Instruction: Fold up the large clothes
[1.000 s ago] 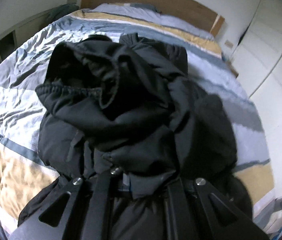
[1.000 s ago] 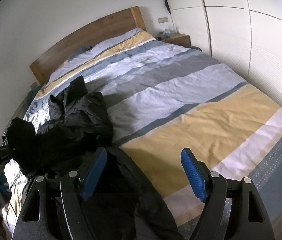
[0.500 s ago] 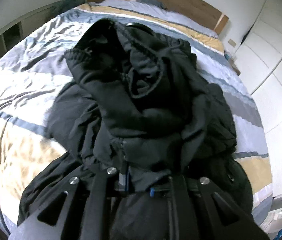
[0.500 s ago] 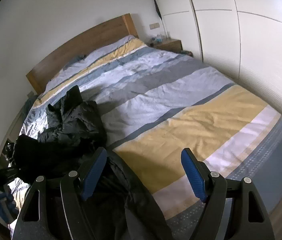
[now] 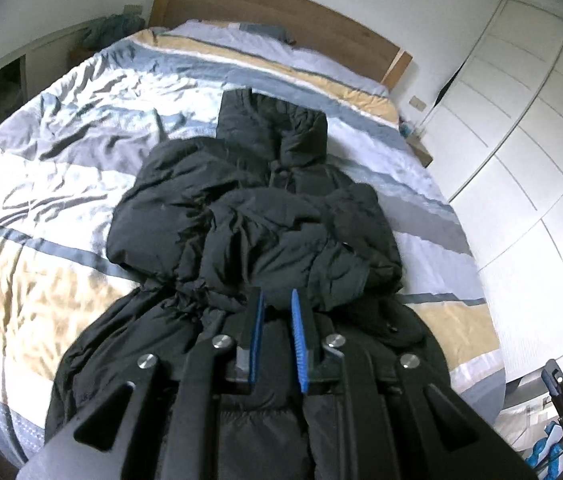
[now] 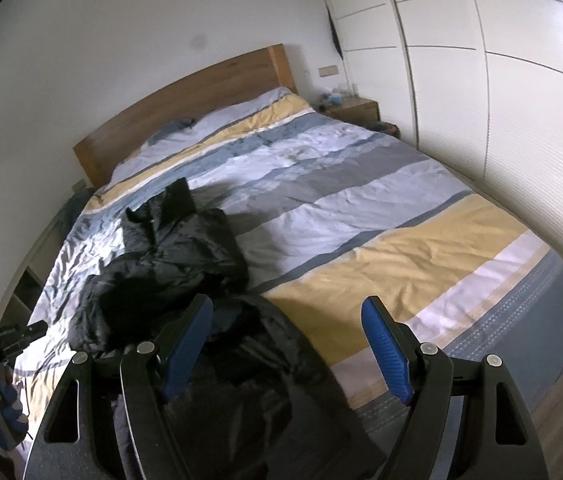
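A large black puffer jacket (image 5: pixel 257 216) lies on the striped bed, collar toward the headboard, a sleeve folded across its chest. My left gripper (image 5: pixel 275 300) hovers just behind the folded sleeve, its blue pads a narrow gap apart with nothing between them. The jacket also shows in the right wrist view (image 6: pixel 177 256), with its lower part hanging off the bed's near corner. My right gripper (image 6: pixel 287 320) is wide open and empty above the jacket's hem and the bed's foot.
The bed (image 6: pixel 381 208) has a striped yellow, grey and white duvet and a wooden headboard (image 5: pixel 273 12). White wardrobe doors (image 6: pixel 501 100) line the right side. A nightstand (image 6: pixel 355 110) stands by the headboard. Low shelving (image 5: pixel 1 80) runs along the left wall.
My left gripper let go of the bunched jacket part it held up; that part now lies folded over the jacket. The left jaws opened slightly. The right gripper rose a little, still open.
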`<state>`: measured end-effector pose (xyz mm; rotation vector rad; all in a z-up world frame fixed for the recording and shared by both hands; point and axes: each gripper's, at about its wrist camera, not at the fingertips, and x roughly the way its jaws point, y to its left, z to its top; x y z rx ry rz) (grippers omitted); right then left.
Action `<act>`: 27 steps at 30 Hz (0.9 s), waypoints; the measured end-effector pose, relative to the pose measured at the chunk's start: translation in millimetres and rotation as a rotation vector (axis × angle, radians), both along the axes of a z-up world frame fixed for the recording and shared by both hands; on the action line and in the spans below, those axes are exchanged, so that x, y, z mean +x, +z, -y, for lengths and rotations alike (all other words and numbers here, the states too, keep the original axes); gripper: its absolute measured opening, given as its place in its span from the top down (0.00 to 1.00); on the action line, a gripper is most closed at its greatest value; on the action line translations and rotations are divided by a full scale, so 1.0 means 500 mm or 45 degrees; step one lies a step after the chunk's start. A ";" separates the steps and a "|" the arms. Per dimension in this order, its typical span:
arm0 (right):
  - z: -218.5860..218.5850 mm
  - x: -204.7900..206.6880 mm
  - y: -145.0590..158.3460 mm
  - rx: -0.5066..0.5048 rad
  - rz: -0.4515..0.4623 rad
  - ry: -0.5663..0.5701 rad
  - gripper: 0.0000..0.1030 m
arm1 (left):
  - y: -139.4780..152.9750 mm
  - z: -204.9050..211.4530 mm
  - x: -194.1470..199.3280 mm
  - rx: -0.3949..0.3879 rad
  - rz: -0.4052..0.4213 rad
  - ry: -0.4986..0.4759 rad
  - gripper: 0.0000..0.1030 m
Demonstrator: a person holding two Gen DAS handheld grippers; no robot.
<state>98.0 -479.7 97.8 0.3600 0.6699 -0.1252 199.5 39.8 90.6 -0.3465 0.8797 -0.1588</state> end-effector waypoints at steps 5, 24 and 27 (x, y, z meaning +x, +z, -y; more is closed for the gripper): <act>-0.061 0.002 0.038 -0.053 0.018 0.095 0.26 | 0.052 -0.053 -0.033 0.023 0.061 0.040 0.86; -0.528 0.403 -0.062 -0.184 0.045 0.824 0.26 | -0.115 -0.212 0.300 0.078 0.044 0.138 0.86; -0.568 0.477 -0.141 -0.182 0.017 0.911 0.26 | -0.194 -0.197 0.350 0.107 0.028 0.115 0.86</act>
